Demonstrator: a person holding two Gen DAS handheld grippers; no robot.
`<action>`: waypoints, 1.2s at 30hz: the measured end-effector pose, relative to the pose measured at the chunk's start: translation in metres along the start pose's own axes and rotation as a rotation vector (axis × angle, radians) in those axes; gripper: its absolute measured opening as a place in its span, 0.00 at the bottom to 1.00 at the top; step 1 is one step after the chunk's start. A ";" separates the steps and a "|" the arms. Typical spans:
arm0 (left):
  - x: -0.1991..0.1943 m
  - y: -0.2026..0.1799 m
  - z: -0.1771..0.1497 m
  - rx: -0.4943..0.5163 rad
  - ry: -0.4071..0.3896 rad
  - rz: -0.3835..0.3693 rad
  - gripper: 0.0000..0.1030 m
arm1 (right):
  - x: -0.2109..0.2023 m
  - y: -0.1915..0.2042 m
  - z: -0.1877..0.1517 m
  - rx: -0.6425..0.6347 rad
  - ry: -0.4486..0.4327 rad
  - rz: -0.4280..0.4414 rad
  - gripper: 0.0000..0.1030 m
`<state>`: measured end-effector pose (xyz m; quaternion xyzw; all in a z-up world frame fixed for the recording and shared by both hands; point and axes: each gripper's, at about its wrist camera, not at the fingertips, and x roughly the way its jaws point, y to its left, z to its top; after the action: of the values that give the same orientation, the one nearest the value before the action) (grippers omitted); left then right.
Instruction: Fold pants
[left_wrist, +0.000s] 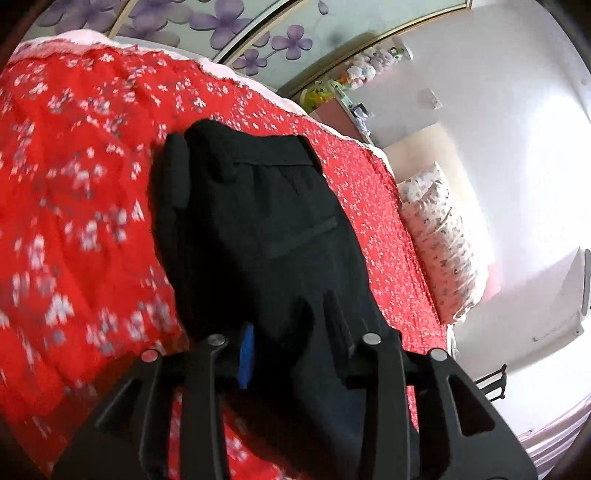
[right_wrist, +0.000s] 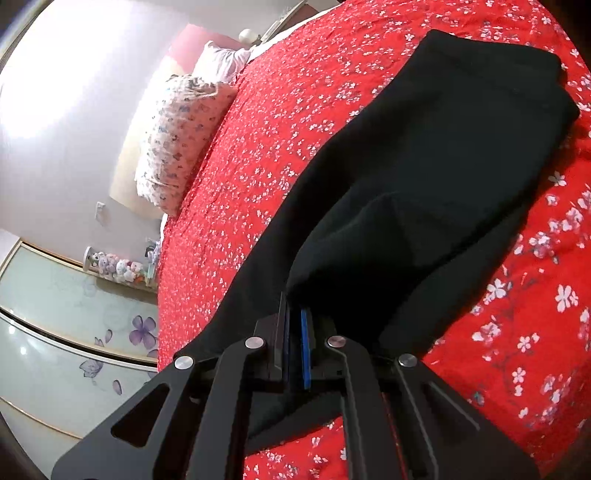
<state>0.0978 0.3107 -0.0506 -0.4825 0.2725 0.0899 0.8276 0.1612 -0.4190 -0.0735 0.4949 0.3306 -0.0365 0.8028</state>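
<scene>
Spread across nearly everything: a red bedspread (left_wrist: 92, 166) dotted with small white blossoms, taut in places, rumpled at the far edge. Behind it, wardrobe doors (right_wrist: 66, 314) printed with purple flowers, and a white wall (left_wrist: 498, 92). At the head of the bed, a pale patterned pillow (right_wrist: 177, 136) propped on edge.

On the bedspread, black pants (left_wrist: 266, 229), waistband end flat at the far side (right_wrist: 491, 110), back pocket slit facing up, one dark flap of fabric doubled over near the waistband in the left wrist view. Near end of the garment lifted off the bed and drawn up to both tools.

Left gripper (left_wrist: 291, 332): parted moderately, a bunch of black cloth filling the gap between the fingers; blue pad (left_wrist: 246, 354) exposed along the left finger, so full contact on that side hard to confirm, though the cloth looks held. Tilted, looking down the length of the garment toward the waistband.

Right gripper (right_wrist: 295, 325): nearly closed, blue pads (right_wrist: 306, 347) almost meeting, pinched on a fold of the pants right at the tips. Angled low over the bed, aimed along the leg toward the far waistband.
</scene>
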 end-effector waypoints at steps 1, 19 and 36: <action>-0.001 0.002 0.002 0.001 -0.008 0.011 0.24 | 0.000 0.000 0.000 -0.001 0.001 0.000 0.05; -0.029 -0.002 -0.015 0.052 -0.130 0.216 0.36 | 0.000 -0.007 0.004 -0.107 0.187 -0.135 0.23; -0.035 -0.110 -0.103 0.523 -0.114 0.057 0.78 | -0.095 -0.053 0.124 -0.121 -0.175 -0.236 0.34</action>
<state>0.0764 0.1707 0.0111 -0.2384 0.2528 0.0667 0.9353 0.1283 -0.5733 -0.0247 0.3984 0.3171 -0.1536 0.8468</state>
